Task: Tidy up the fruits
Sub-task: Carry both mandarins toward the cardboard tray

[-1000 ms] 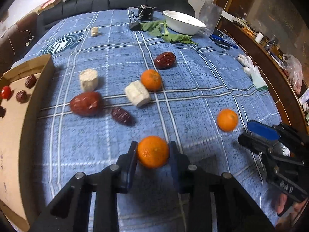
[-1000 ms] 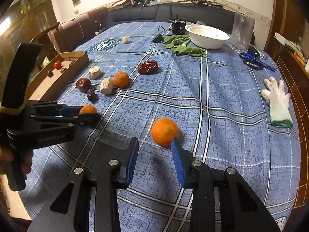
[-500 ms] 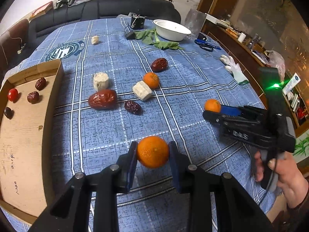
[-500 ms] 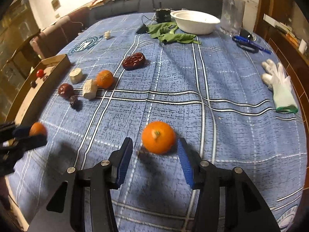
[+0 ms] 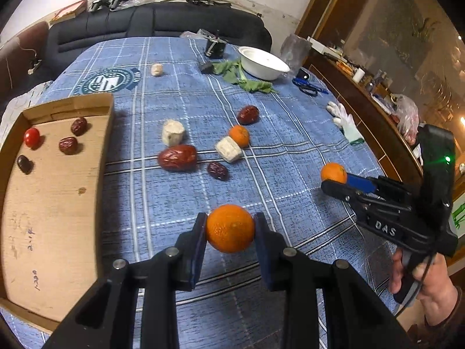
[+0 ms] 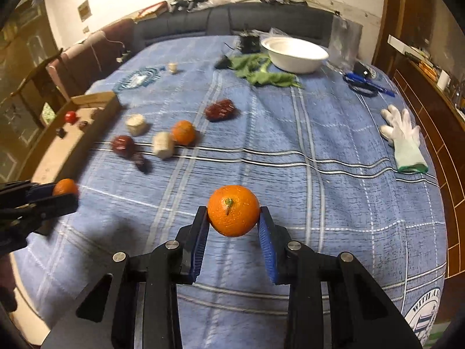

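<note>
Between the left gripper's (image 5: 230,226) jaws sits a mandarin (image 5: 230,228), pinched on both sides and lifted clear of the blue checked cloth (image 5: 261,133). Over on the right gripper (image 6: 233,218), same story: jaws closed in on a second mandarin (image 6: 233,210), stem facing the camera. A third mandarin (image 5: 239,135) lies mid-bench, touching a pale chunk (image 5: 228,149), with a big red date (image 5: 177,158) and a small dark date (image 5: 217,170) nearby. At the left edge, the cardboard tray (image 5: 58,203) carries a cherry tomato (image 5: 32,137) and dates. Far back, a white bowl (image 5: 263,62) beside green leaves (image 5: 241,77).
</note>
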Available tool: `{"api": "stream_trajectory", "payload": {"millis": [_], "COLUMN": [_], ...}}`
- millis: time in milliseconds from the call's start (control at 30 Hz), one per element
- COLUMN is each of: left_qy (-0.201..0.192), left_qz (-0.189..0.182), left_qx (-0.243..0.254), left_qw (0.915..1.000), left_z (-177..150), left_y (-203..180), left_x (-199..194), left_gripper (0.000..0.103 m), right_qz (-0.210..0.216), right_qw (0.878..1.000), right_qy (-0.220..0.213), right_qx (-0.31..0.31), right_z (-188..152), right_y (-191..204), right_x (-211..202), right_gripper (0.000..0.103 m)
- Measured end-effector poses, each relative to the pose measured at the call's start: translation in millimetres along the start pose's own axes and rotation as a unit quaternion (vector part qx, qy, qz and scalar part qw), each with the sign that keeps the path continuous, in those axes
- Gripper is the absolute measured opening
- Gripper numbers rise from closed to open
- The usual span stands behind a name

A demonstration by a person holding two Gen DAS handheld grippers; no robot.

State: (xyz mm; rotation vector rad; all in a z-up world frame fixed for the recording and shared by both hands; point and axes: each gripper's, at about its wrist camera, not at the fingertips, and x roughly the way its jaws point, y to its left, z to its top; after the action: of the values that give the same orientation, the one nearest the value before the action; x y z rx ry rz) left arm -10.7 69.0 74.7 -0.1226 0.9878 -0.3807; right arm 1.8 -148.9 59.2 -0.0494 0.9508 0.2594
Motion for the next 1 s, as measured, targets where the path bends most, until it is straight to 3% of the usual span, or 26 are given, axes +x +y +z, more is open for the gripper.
{"api": "stream_trajectory", "payload": {"millis": [433,1000], "left_qy": [-0.033,-0.071], "left_qz": [0.024,0.119], "left_qx": [-0.055,-0.126], "left_qw": [0.9976,0.9822], "left_z": [-3,-5], "left_y": [75,205], "left_x": [-41,-87], "left_gripper": [0.034,0.034], "right_qz": [0.079,0.159], "right_qw": [0.996,0.982], "right_qy": [0.003,0.011], "right_qx": [-0.052,-0.097], "right_z": [30,84], "right_y": [101,217], "right_x": [11,48], "right_gripper": [0.033,0.032]}}
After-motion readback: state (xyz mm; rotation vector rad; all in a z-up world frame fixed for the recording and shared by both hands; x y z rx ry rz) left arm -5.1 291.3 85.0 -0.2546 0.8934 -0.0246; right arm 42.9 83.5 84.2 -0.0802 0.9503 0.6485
